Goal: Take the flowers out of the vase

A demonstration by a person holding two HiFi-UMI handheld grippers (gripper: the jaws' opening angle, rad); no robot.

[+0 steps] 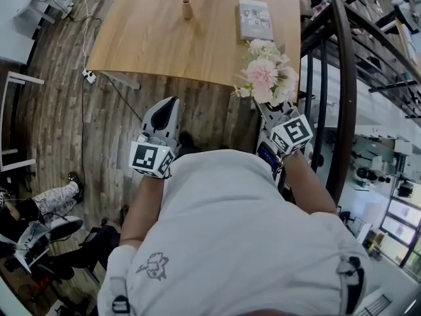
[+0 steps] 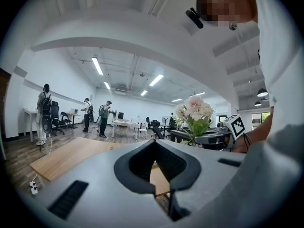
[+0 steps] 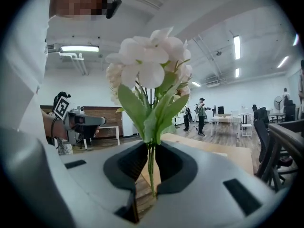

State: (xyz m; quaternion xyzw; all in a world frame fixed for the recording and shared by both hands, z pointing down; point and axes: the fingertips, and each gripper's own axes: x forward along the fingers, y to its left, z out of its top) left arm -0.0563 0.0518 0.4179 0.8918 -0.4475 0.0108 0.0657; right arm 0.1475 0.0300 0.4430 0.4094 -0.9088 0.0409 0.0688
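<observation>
Right gripper view: R tongs (image 3: 152,193) clamp flowers (image 3: 149,75); L tongs (image 2: 169,194) closed, empty; vase (image 1: 187,8) only in head view.

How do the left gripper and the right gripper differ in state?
The grey left gripper is empty, jaws together on nothing; the grey right gripper is clamped on the green stems of the pale pink flower bunch. The left gripper's tips show bare in the head view; the right gripper's are hidden behind blossoms. Both carry marker cubes.

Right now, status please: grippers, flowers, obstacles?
Right gripper shut on flowers. Left gripper shut, empty. Vase empty on table. Railing close by flowers.
</observation>
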